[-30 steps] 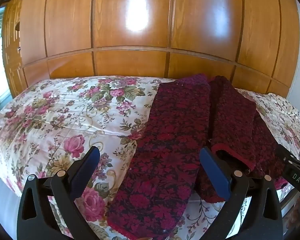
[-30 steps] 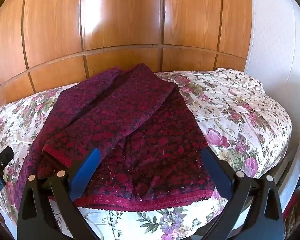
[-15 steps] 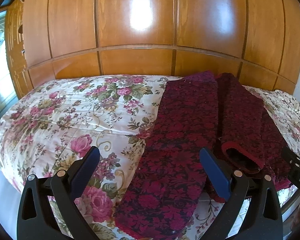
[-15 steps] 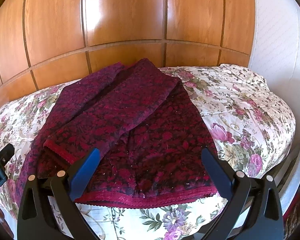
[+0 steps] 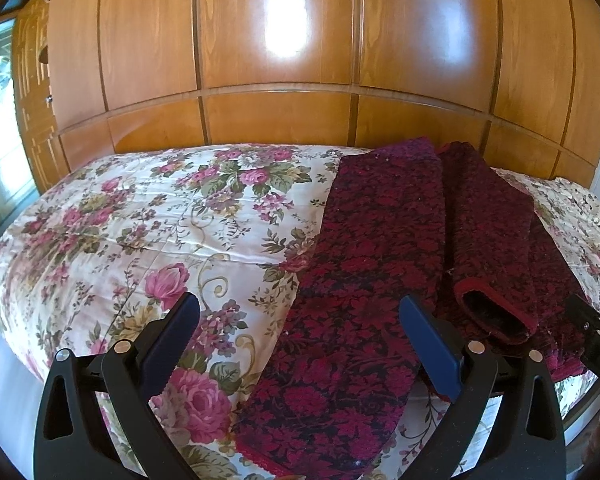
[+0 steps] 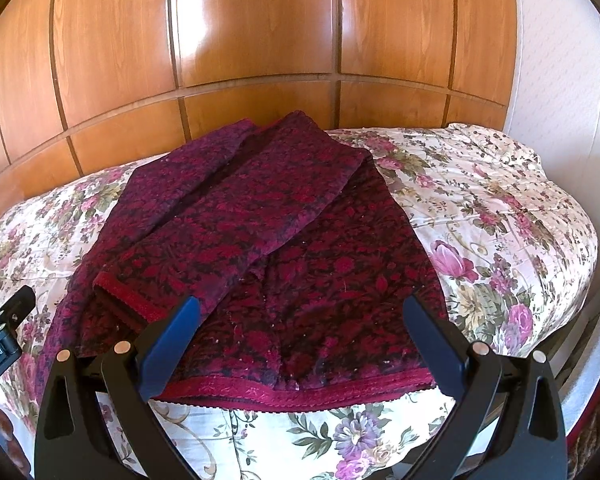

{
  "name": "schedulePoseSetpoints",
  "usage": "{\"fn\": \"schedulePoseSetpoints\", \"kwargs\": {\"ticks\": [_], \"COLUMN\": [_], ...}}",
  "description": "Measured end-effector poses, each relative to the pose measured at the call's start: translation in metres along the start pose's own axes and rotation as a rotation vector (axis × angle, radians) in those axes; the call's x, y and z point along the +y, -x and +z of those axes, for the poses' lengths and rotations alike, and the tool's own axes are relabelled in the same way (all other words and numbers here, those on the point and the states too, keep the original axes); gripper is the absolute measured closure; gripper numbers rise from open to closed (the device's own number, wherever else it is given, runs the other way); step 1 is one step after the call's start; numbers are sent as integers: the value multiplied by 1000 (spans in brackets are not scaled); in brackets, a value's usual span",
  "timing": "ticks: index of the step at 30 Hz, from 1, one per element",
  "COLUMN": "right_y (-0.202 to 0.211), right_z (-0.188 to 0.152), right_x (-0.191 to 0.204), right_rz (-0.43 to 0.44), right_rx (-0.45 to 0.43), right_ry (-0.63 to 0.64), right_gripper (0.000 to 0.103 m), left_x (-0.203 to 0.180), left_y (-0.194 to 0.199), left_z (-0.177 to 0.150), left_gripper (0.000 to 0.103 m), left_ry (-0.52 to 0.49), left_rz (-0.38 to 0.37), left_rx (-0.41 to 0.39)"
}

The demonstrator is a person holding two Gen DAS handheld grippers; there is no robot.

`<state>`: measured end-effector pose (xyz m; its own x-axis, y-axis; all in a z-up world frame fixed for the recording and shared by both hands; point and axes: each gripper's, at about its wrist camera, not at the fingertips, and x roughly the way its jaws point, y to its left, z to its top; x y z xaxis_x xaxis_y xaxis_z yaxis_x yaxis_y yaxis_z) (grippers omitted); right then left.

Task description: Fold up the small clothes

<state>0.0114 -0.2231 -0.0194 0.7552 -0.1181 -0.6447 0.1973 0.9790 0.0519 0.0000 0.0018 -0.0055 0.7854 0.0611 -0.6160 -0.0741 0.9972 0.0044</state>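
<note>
We hold the left gripper [image 5: 300,336] and right gripper [image 6: 300,336] spread wide, empty, above the dark red floral-knit garment [image 6: 260,248] lying on the floral quilted bedspread [image 5: 140,232].

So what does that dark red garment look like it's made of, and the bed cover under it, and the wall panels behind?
The dark red garment looks like a soft woven or knit fabric with a floral pattern and a plain red trim band at the hem, matte. The floral bed cover seems a smooth, lightly quilted cotton-like cloth, judging by its stitched creases. The wall panels look like varnished wood or wood veneer: visible grain, glossy glare.
</note>
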Motion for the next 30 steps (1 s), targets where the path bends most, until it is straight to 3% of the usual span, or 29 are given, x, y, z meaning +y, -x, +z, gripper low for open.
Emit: {"fn": "schedulePoseSetpoints", "kwargs": {"ticks": [30], "right_y": [-1], "right_z": [1], "right_x": [-1], "right_rz": [36], "right_rx": [8], "right_ry": [-14], "right_gripper": [2], "left_x": [3], "left_y": [-4], "left_z": [-7], "left_gripper": [4], "left_ry": [-6], "left_rz": [-7], "left_rx": [21]}}
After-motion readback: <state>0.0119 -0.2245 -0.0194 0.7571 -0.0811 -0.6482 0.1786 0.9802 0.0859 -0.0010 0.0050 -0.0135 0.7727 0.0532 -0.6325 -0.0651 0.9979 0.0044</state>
